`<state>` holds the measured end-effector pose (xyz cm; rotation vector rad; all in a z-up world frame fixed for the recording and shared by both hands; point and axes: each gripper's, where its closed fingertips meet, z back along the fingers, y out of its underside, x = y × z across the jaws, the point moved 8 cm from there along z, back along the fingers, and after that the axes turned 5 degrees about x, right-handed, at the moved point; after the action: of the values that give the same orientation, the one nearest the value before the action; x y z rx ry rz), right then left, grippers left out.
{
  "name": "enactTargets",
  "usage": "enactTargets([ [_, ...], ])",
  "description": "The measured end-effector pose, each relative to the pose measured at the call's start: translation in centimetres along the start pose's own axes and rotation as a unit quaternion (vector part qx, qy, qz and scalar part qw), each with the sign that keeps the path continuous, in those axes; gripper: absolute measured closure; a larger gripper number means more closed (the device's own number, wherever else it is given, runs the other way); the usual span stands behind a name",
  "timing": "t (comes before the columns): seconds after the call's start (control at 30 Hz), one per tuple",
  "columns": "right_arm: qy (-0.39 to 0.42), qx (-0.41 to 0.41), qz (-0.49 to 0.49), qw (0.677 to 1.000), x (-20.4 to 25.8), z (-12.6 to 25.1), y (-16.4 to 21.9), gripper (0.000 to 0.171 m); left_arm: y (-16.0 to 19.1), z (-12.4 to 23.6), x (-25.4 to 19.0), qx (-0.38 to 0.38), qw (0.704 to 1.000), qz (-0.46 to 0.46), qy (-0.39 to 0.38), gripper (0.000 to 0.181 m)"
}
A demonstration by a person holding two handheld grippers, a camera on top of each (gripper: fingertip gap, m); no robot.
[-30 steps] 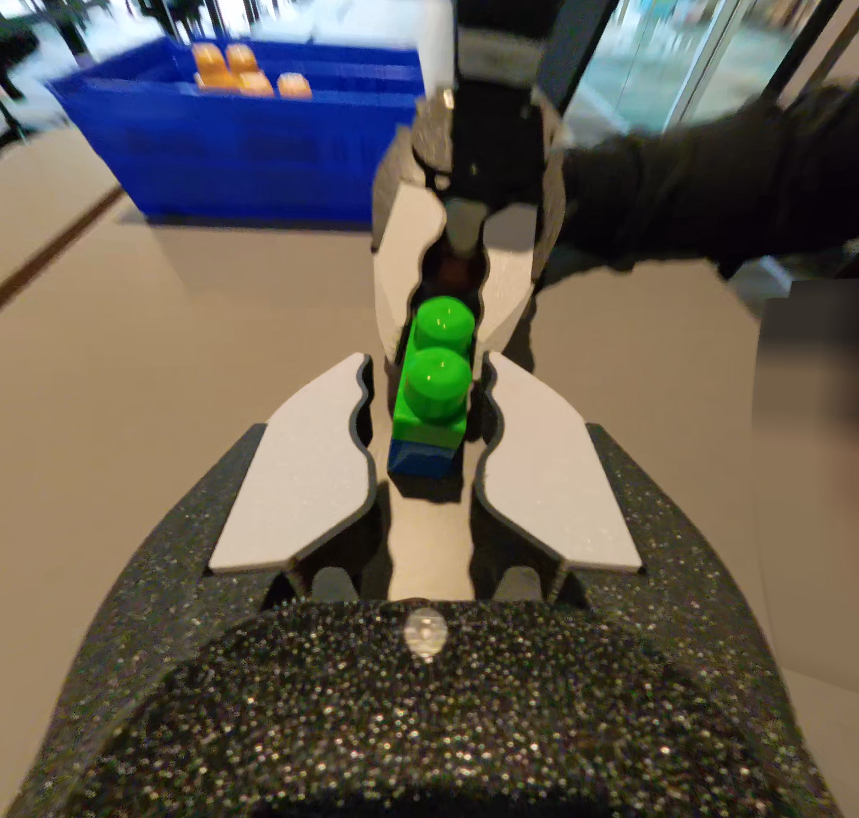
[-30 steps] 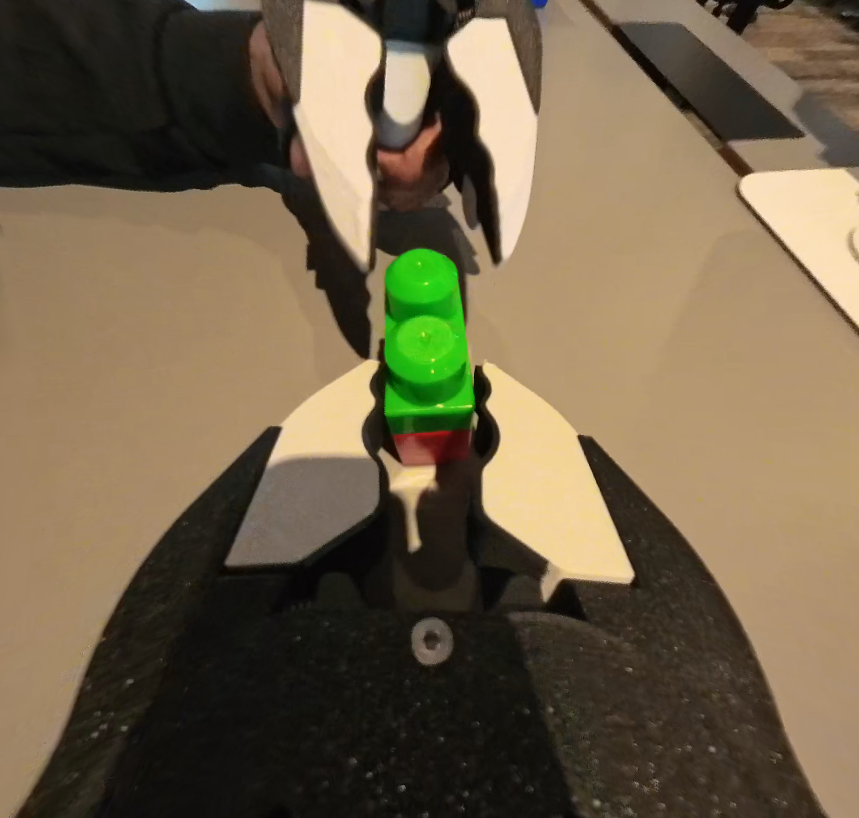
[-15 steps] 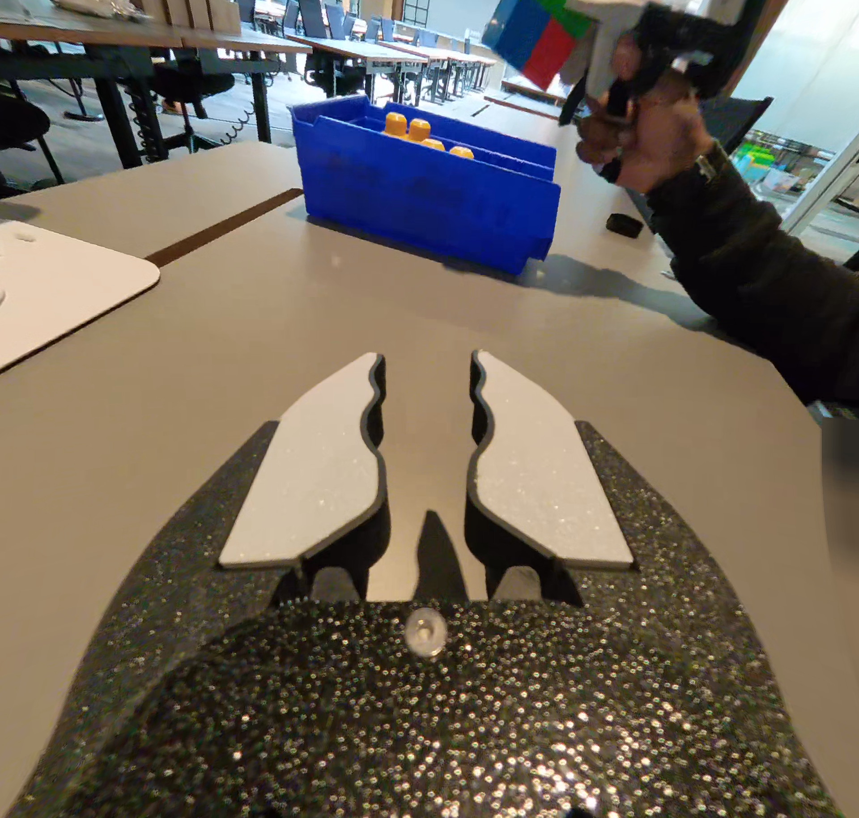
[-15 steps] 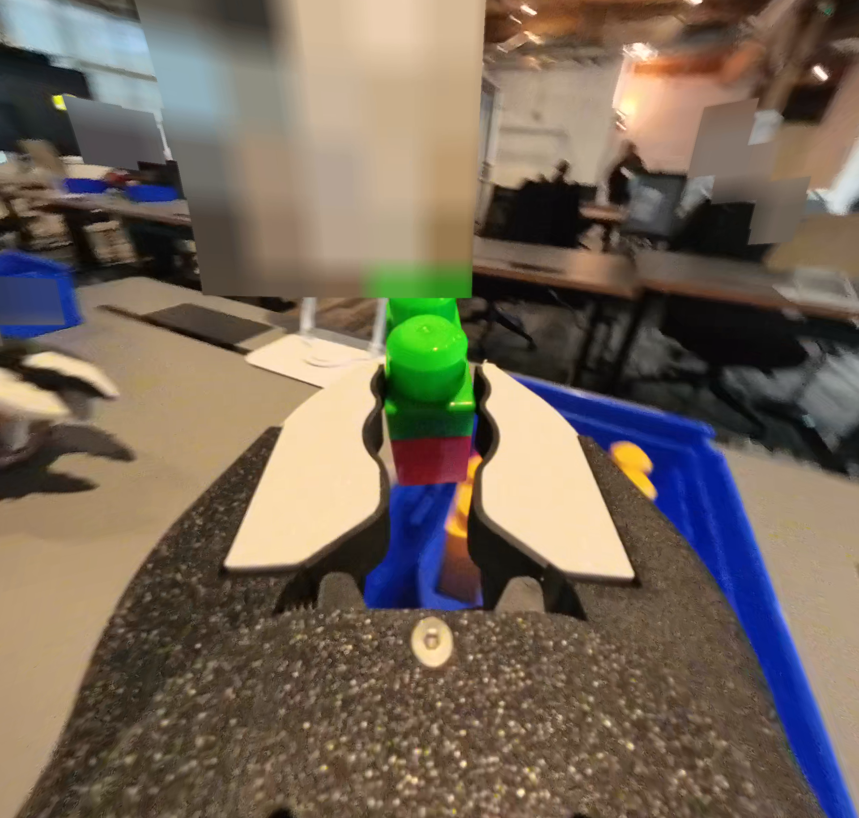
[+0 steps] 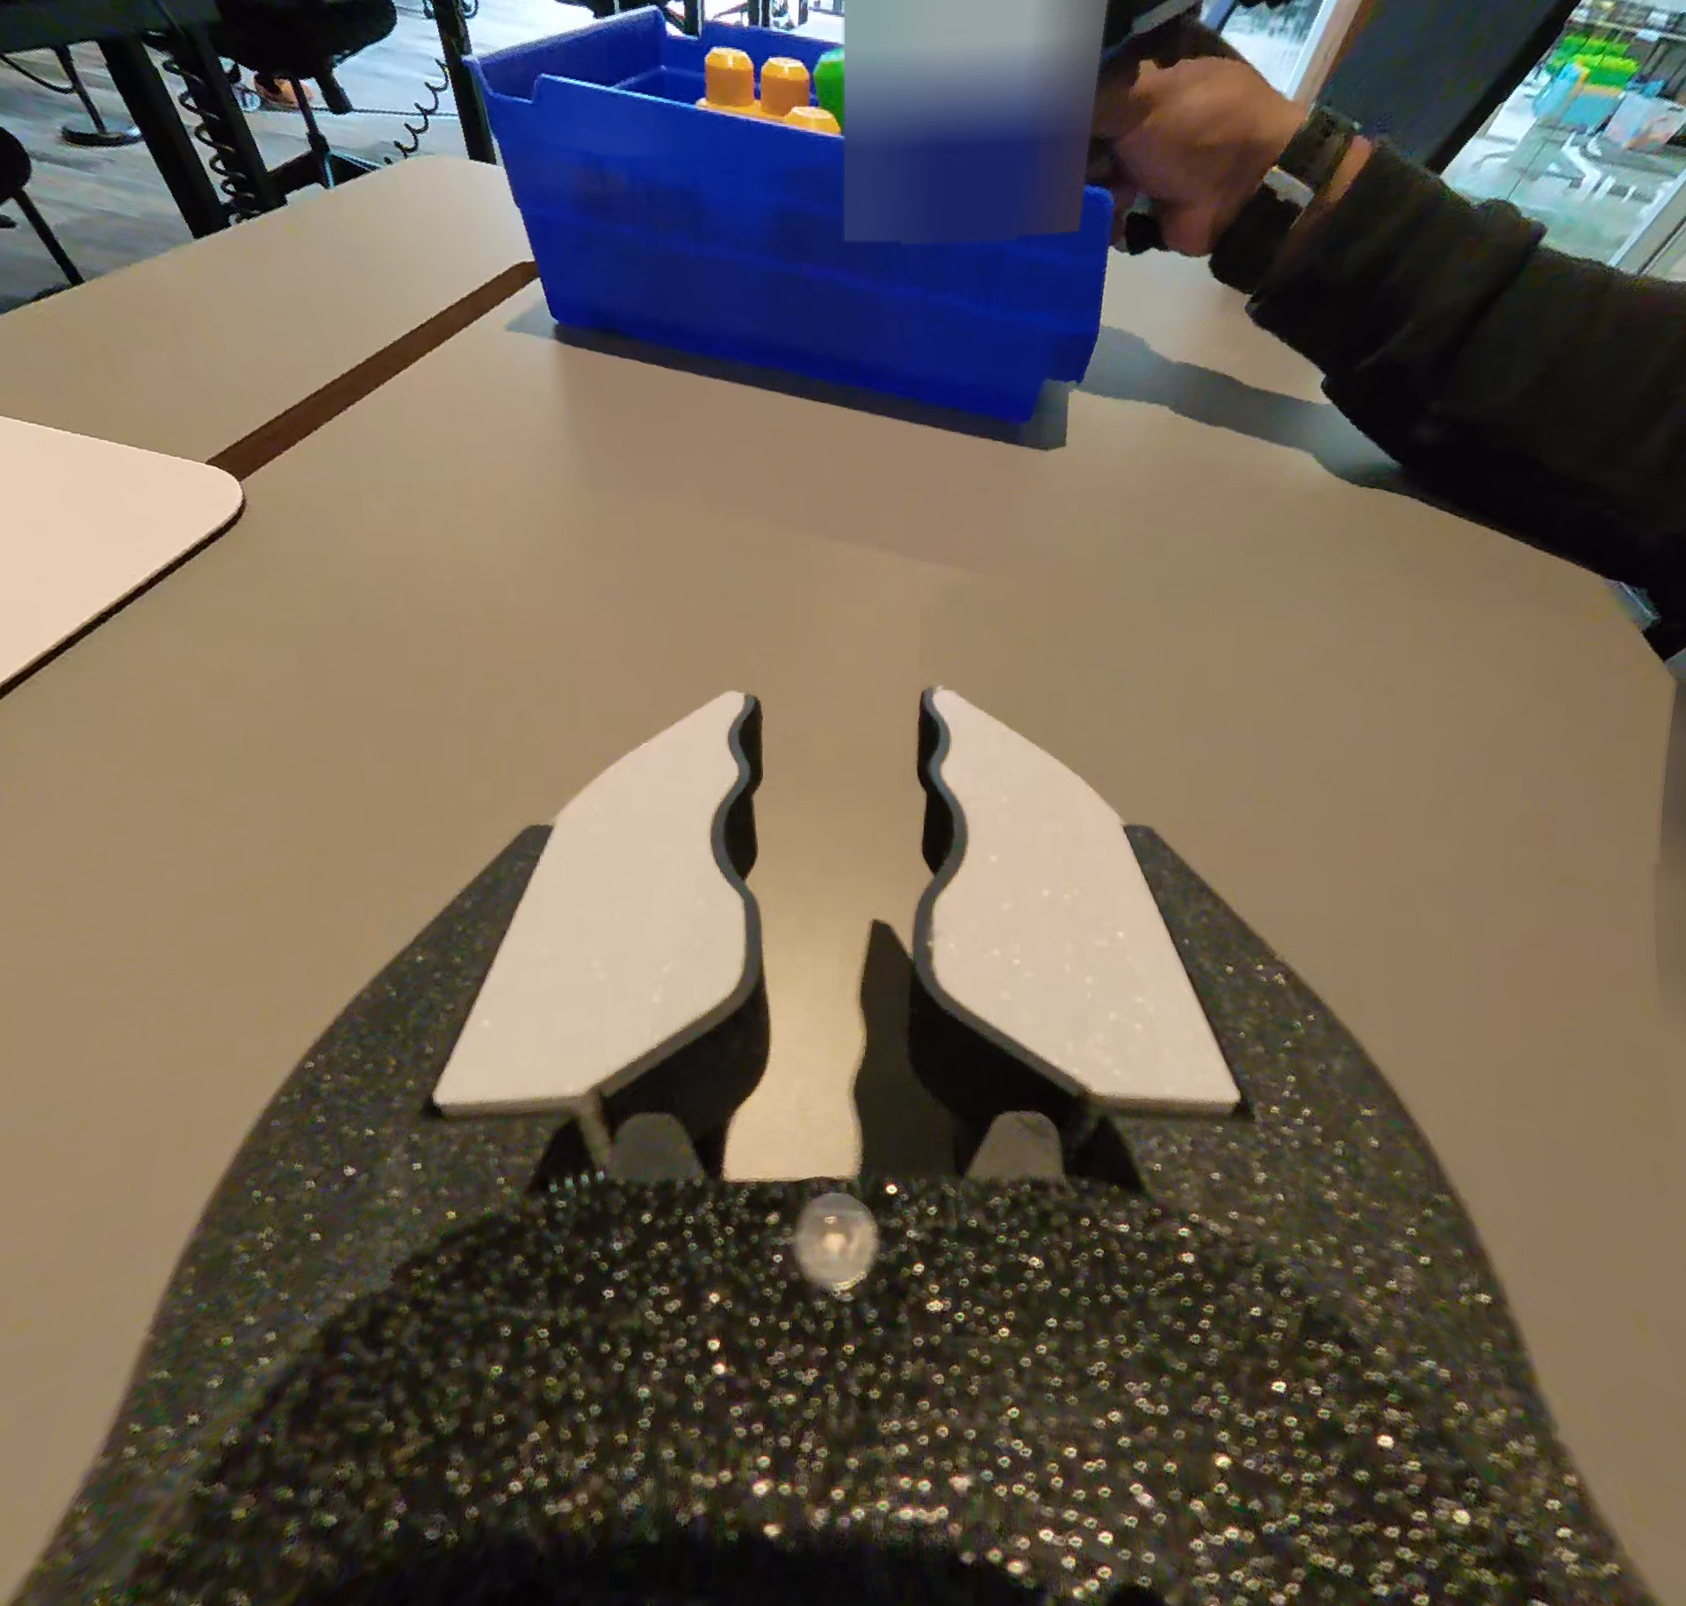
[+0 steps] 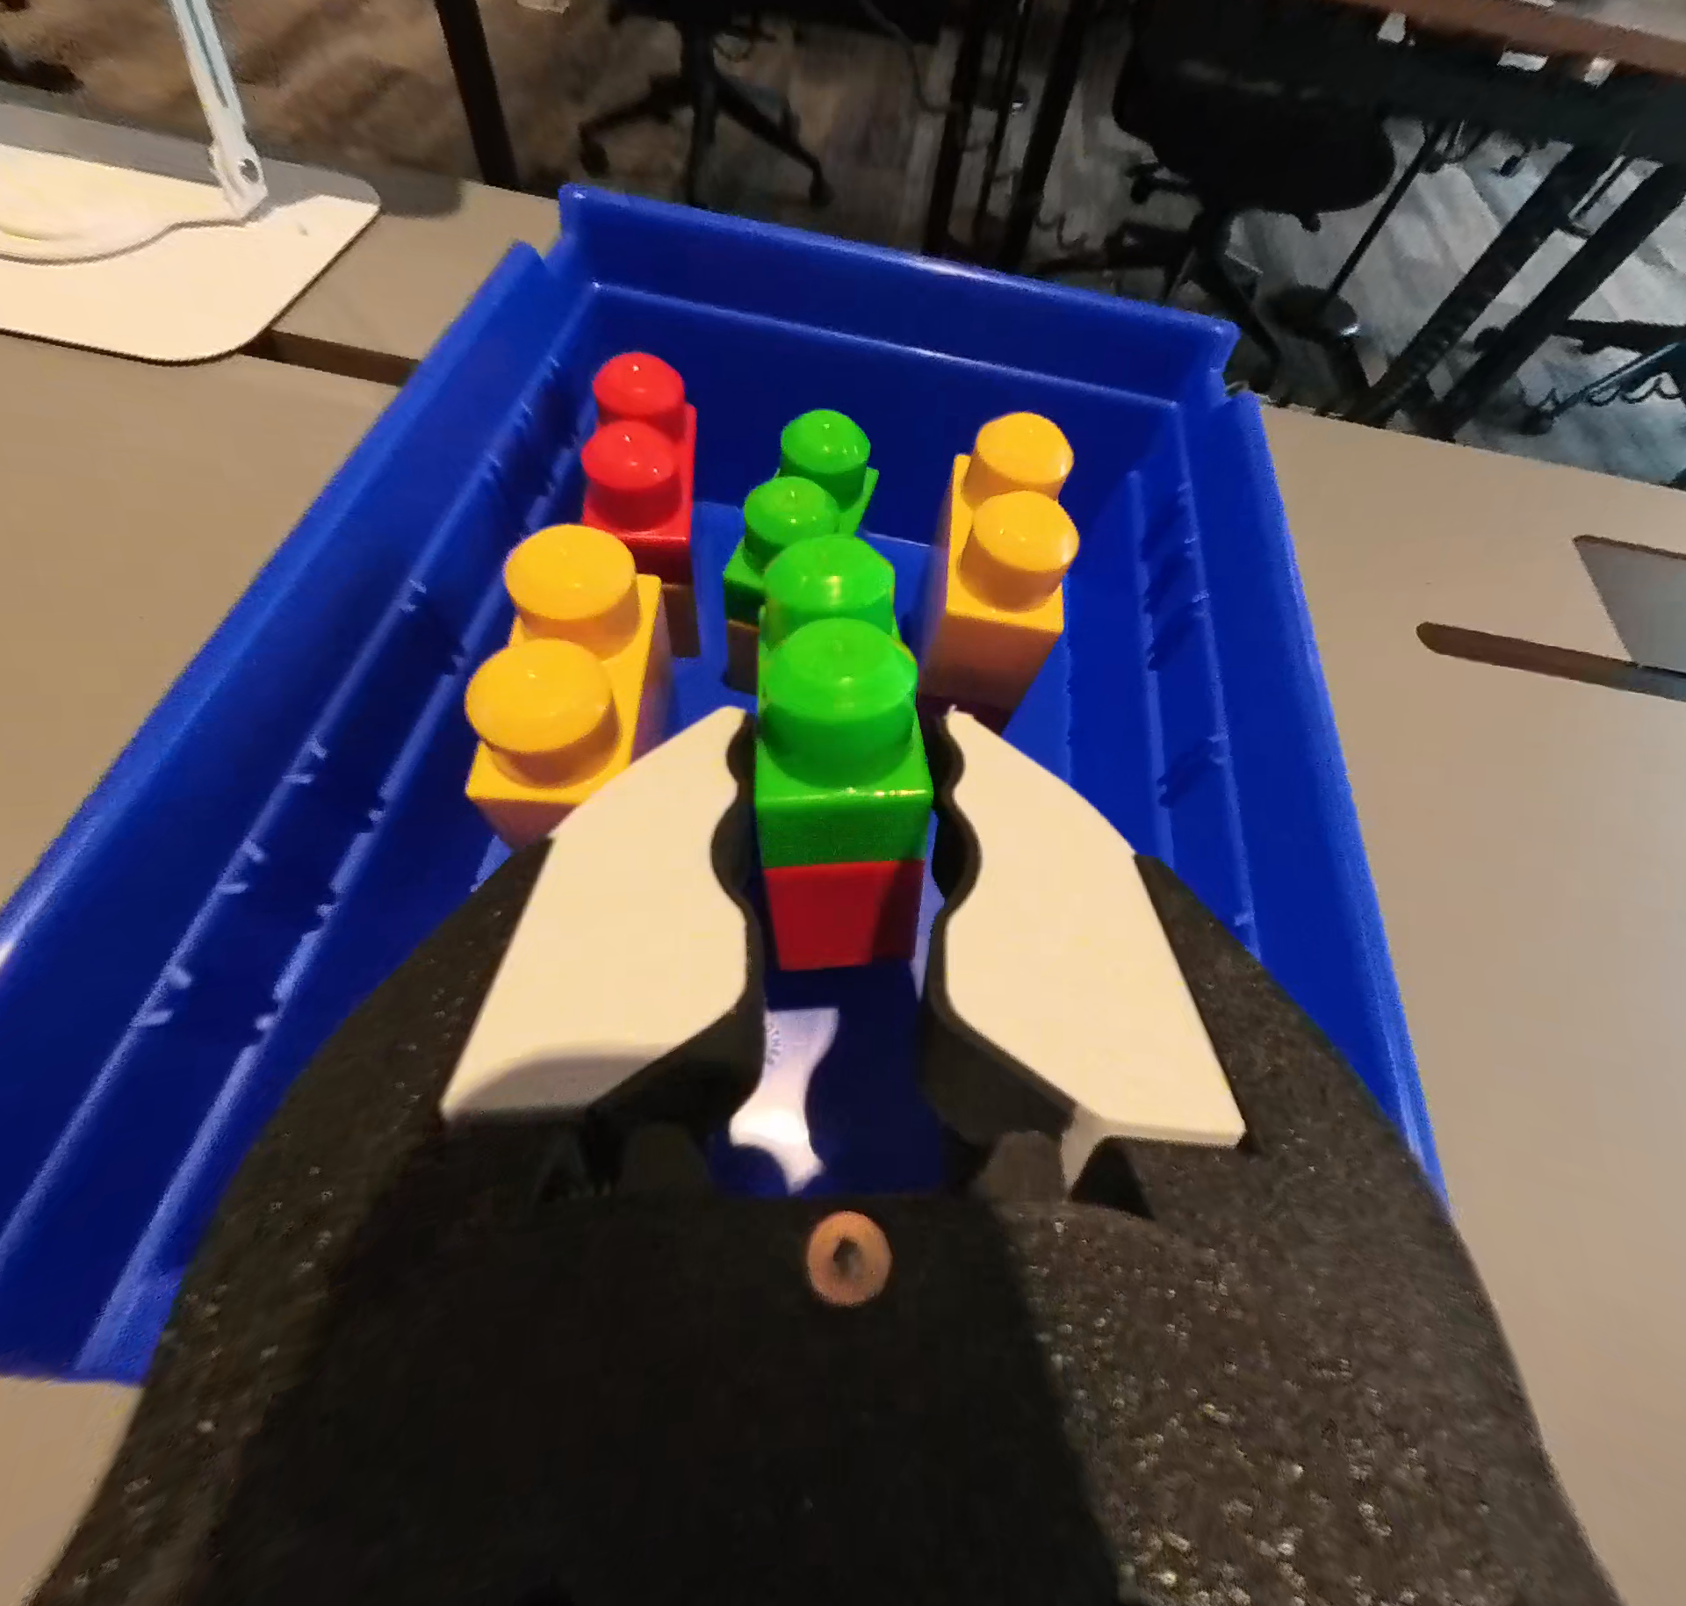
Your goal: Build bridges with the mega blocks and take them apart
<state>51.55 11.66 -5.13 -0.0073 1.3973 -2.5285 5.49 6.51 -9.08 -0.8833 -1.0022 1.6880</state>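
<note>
Blue bin (image 6: 274, 832), two yellow blocks (image 6: 566, 677), right tool (image 6: 839, 741) gripping stack (image 6: 839, 778)

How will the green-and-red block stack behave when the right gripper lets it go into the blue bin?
The green-and-red block stack looks like rigid plastic, so probably stiff. Taller than wide, it may tip against the yellow block in the blue bin.

Two yellow blocks (image 6: 570, 677), two green (image 6: 839, 741), two red (image 6: 639, 467) (stacked pieces included).
</note>
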Motion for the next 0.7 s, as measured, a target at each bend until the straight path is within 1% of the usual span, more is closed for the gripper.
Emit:
enactTargets([
  [0.1, 0.007, 0.023, 0.013, 1.0, 0.1, -0.6, 0.0, 0.135, 0.0, -0.1, -0.1, 0.006, 1.0, -0.002, 0.0, 0.149],
  [0.2, 0.014, 0.029, 0.028, 0.999, 0.2, -1.1, -0.3, 0.135, 0.0, -0.2, -0.1, 0.01, 1.0, -0.003, 0.0, 0.15],
  [0.43, 0.017, 0.071, 0.036, 0.997, 0.2, -2.4, -0.2, 0.135, 0.1, -0.4, -0.2, 0.018, 1.0, -0.008, 0.0, 0.15],
  [0.7, -0.012, 0.122, 0.021, 0.992, 0.2, -3.2, 0.4, 0.135, 0.1, -0.5, -0.3, 0.024, 1.0, -0.012, -0.001, 0.15],
])
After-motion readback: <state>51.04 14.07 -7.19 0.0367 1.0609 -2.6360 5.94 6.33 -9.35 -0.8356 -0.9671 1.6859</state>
